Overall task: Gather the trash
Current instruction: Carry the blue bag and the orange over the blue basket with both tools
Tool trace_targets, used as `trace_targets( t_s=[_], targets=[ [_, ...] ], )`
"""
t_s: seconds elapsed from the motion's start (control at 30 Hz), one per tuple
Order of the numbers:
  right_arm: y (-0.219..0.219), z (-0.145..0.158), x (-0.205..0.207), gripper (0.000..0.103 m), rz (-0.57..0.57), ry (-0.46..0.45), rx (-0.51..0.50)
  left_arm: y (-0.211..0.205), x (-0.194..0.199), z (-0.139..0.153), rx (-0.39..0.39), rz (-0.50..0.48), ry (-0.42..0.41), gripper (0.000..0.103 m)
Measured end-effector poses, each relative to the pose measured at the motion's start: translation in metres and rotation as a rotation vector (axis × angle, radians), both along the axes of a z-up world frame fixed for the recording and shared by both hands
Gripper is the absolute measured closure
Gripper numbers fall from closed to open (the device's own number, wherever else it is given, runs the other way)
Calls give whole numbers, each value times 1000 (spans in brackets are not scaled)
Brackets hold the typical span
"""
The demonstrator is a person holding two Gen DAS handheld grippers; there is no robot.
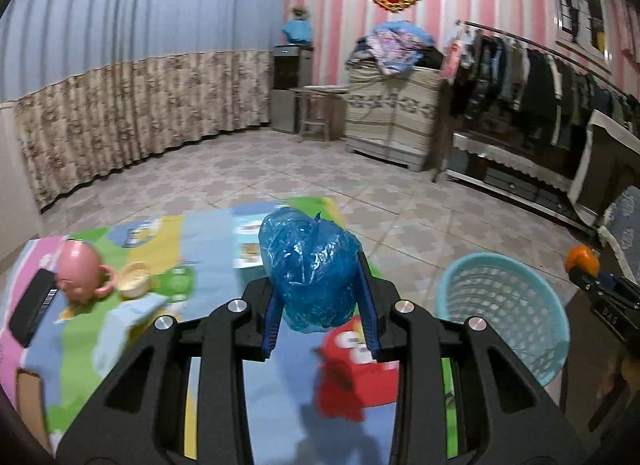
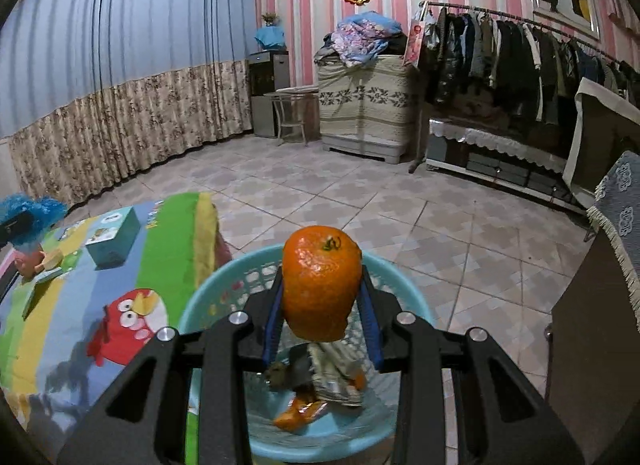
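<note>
Orange peel [image 2: 320, 285] sits clamped in the right claw [image 2: 320, 307] directly above the basket [image 2: 404, 289]; left claw [image 1: 320, 305], clamped on a blue bag [image 1: 310, 269], hangs over the mat's [image 1: 208, 233] edge beside it

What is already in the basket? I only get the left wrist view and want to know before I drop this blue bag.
Observer: The right wrist view looks into the light blue basket: orange peel pieces and crumpled paper lie at the bottom.
Operator: And what is that orange thing at my right edge?
Observer: An orange peel, stem side showing, gripped in the right tongs directly above the basket.
Operator: Anything else on the mat I can't see well?
Observer: A teal box stands on the colourful mat, beyond the red bird print.
</note>
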State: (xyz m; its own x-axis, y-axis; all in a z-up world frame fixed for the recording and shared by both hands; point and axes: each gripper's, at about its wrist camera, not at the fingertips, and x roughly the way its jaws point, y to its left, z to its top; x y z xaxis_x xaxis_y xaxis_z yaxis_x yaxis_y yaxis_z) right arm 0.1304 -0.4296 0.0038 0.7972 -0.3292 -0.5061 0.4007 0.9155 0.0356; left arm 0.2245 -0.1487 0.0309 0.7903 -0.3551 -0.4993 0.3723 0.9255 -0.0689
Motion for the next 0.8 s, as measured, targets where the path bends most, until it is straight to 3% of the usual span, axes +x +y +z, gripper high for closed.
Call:
trace_targets(
  t_s=[0.37,0.8],
  targets=[
    [-35,-7,-14,69,-68,-33,69,-94,-6,-22,-7,-158,44,71],
    [-51,-15,-20,69,-91,-45,115,-164,-8,-48,43,-268,65,71]
  ],
)
